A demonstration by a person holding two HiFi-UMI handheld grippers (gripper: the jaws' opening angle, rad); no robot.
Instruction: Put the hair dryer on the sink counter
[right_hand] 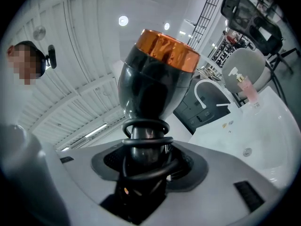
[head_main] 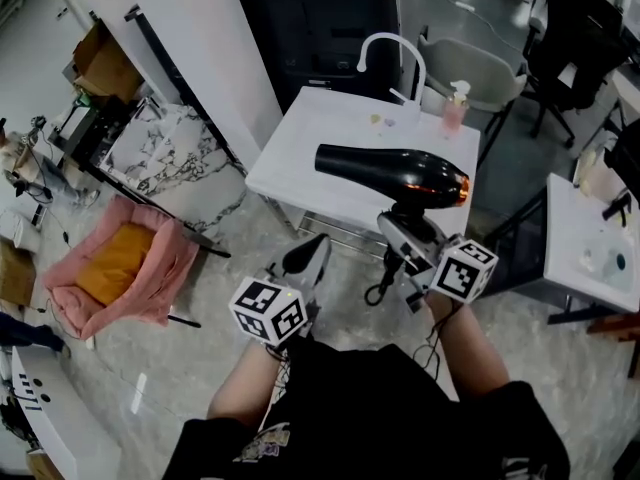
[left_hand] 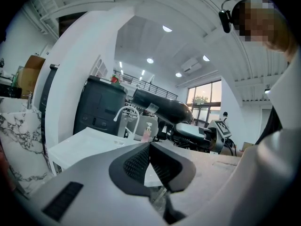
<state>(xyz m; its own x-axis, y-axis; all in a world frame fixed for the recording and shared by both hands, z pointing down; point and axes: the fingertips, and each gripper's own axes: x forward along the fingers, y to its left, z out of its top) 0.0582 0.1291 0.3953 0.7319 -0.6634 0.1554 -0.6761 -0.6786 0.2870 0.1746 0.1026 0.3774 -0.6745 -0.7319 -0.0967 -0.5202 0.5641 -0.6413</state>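
Right gripper [head_main: 408, 236] clamps a glossy black, copper-ringed hair dryer [head_main: 390, 173] by its handle over the white sink counter [head_main: 300, 143]; left gripper [head_main: 308, 263] is closed and empty.

White sink counter [head_main: 310, 133], a curved white faucet [head_main: 395, 36] and a pink soap bottle [head_main: 455, 108] standing at its far edge

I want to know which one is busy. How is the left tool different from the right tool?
The right tool is clamped on the handle of the black hair dryer; the left tool holds nothing, its jaws together. In the head view the right tool is up at the front edge of the sink counter, while the left tool sits lower, off the counter. Both carry a marker cube.
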